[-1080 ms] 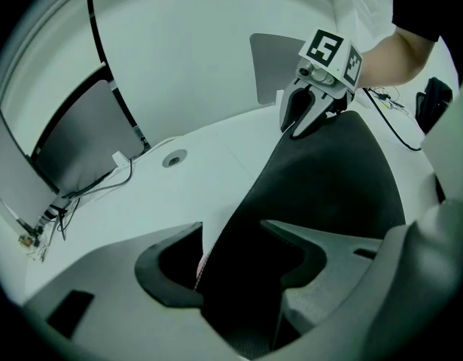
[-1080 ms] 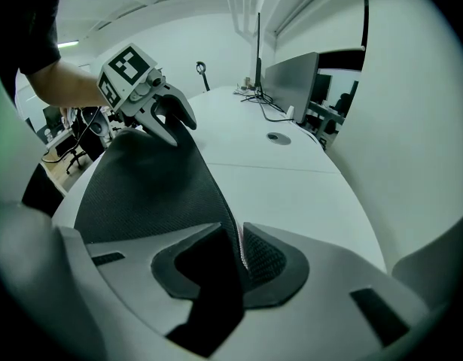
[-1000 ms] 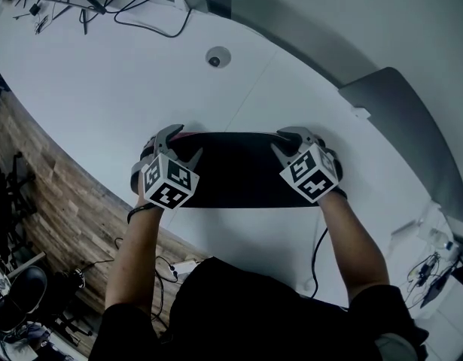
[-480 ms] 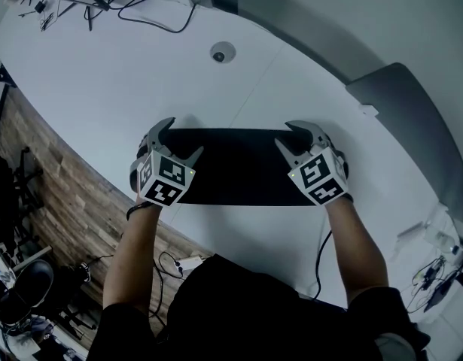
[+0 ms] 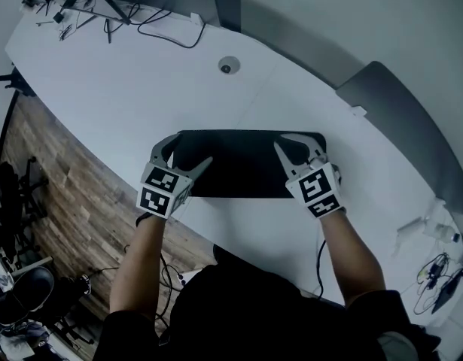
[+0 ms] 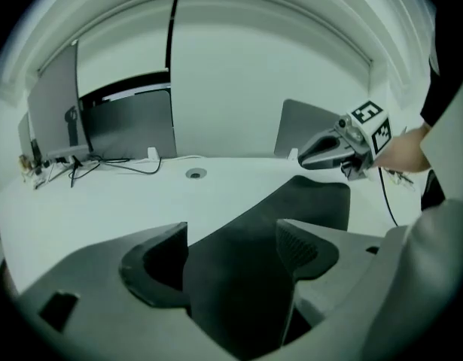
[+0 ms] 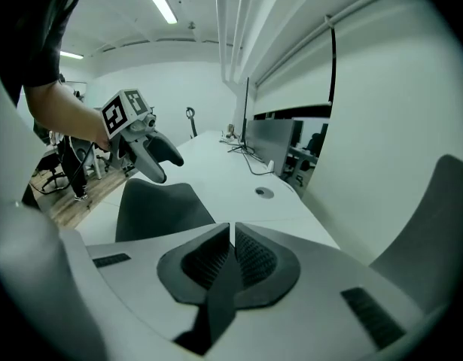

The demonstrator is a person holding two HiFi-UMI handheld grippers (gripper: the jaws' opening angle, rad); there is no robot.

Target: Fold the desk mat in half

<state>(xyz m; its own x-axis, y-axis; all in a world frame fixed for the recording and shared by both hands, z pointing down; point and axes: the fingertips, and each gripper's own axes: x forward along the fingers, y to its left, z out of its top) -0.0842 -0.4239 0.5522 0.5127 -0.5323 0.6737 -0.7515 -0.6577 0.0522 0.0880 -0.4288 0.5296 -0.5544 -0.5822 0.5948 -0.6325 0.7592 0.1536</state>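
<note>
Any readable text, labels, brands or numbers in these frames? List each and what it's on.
No words, numbers or brand names can be read in any view.
Left gripper, marker cube: square black-and-white patterns only, no letters.
Right gripper, marker cube: the same.
Desk mat: plain black, no print visible.
Cables at the far end of the table: too small to show any label.

I see the black rectangular desk mat [image 5: 246, 173] lying on the white curved tabletop [image 5: 126, 89], close to its near edge. The small round cable grommet [image 5: 228, 66] sits on the tabletop at the mat's 12 o'clock, well apart from it. Loose black cables [image 5: 114, 13] lie at 11 o'clock along the far edge. A grey rounded panel [image 5: 397, 119] stands beyond the tabletop at 2 o'clock. The wood-plank floor [image 5: 58, 186] lies below at 8 o'clock.
</note>
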